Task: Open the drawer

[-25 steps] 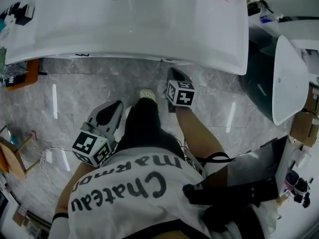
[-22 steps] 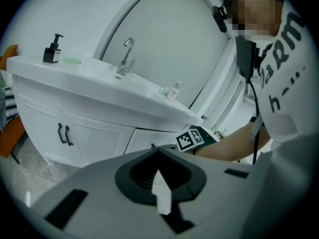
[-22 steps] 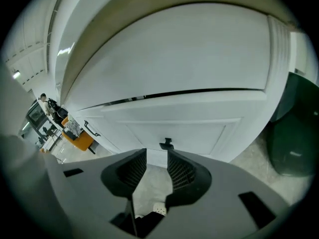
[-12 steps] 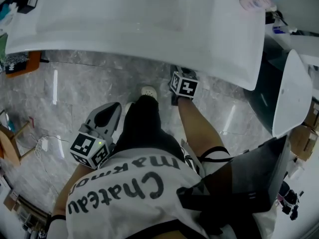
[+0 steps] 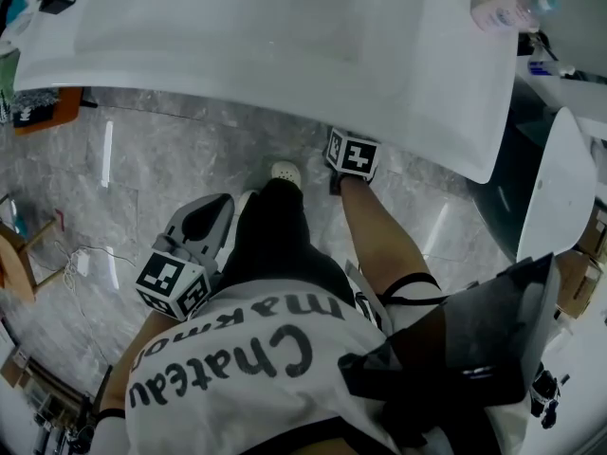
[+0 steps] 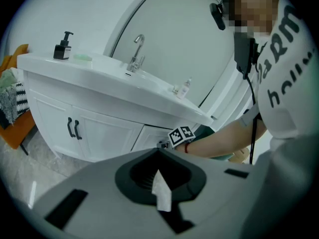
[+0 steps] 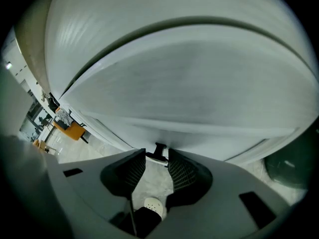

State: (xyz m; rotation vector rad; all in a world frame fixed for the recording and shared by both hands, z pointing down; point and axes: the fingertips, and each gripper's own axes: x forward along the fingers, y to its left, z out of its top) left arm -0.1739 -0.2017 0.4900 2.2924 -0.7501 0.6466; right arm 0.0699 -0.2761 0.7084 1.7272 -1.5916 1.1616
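White vanity (image 5: 285,55) fills the top of the head view, and we have the right tool (image 7: 157,156) tucked under its rim at the drawer (image 6: 148,136), whose front sits flush. Its jaws have just swung wide, then narrowed a little. They stand spread with the dark drawer handle (image 7: 159,151) between their tips, not gripped. Our left tool (image 6: 159,152) hangs over the grey marble floor (image 5: 161,169), pressed together.
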